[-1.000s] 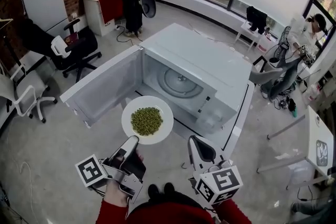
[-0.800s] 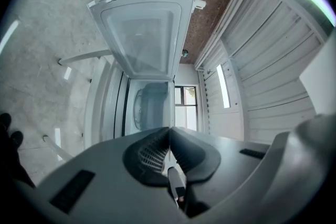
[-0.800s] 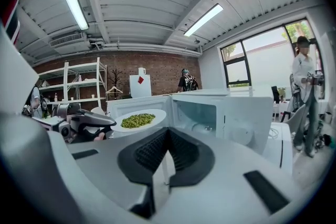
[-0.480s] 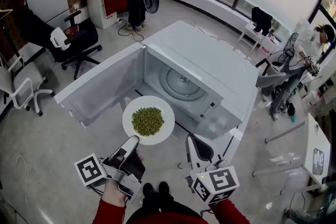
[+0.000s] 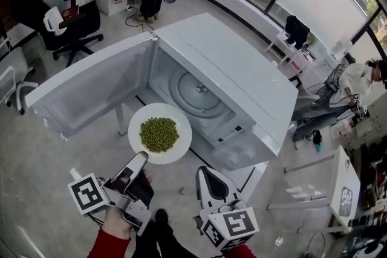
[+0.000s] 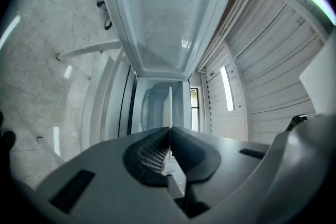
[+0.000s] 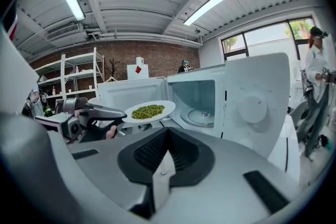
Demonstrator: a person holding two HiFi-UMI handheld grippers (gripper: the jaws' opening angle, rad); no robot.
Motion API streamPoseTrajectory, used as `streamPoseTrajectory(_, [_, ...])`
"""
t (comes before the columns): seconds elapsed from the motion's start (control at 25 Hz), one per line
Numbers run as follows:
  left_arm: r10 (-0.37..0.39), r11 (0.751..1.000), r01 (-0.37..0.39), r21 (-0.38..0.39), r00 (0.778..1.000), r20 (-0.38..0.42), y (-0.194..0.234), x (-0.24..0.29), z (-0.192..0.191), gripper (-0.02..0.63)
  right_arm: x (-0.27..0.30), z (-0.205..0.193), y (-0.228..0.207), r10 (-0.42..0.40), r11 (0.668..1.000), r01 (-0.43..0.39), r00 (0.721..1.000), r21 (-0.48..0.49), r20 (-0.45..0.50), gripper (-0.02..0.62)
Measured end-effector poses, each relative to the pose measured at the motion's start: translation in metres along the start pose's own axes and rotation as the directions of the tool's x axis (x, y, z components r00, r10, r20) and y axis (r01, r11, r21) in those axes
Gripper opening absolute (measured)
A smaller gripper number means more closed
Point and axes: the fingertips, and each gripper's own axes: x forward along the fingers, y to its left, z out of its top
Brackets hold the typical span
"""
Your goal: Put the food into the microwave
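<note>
**Head view:** The left gripper (image 5: 141,158) is clamped on the near rim of the plate (image 5: 159,112). The plate is held level, just before the open microwave (image 5: 242,78), with peas (image 5: 159,133) heaped at its centre. The right gripper (image 5: 204,173) is closed.

**Left gripper view:** The jaws pinch the plate rim, seen edge-on.

**Right gripper view:** The jaws are together with nothing between them.

**Handling (judged):** The plate is stiff, smooth and breakable. The peas are loose and will roll. Grip the rim only and keep the plate level.
</note>
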Motion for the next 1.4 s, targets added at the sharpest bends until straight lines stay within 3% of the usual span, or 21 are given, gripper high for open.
streamPoseTrajectory(0.4, [-0.043,0.998,0.044,-0.038,0.999,0.03,0.042,0.048,0.003,0.017,0.032,-0.031,-0.021,-0.016,0.999,0.017,1.0,0.028,-0.01,0.014])
streamPoseTrajectory(0.76, [-0.073,0.997,0.073,-0.002,0.997,0.006,0.053,0.087,0.015,0.017,0.057,-0.042,-0.036,-0.035,0.998,0.036,0.999,0.048,-0.02,0.014])
streamPoseTrajectory(1.04, [-0.071,0.997,0.071,0.009,0.997,-0.031,0.058,0.12,0.014,0.017,0.071,-0.051,-0.035,-0.031,0.998,0.033,0.999,0.047,-0.039,0.014])
streamPoseTrajectory(1.4, [-0.026,0.999,0.028,0.02,0.997,-0.076,0.057,0.198,0.023,0.017,0.108,-0.029,-0.066,-0.045,0.998,0.047,0.998,0.049,-0.042,0.014])
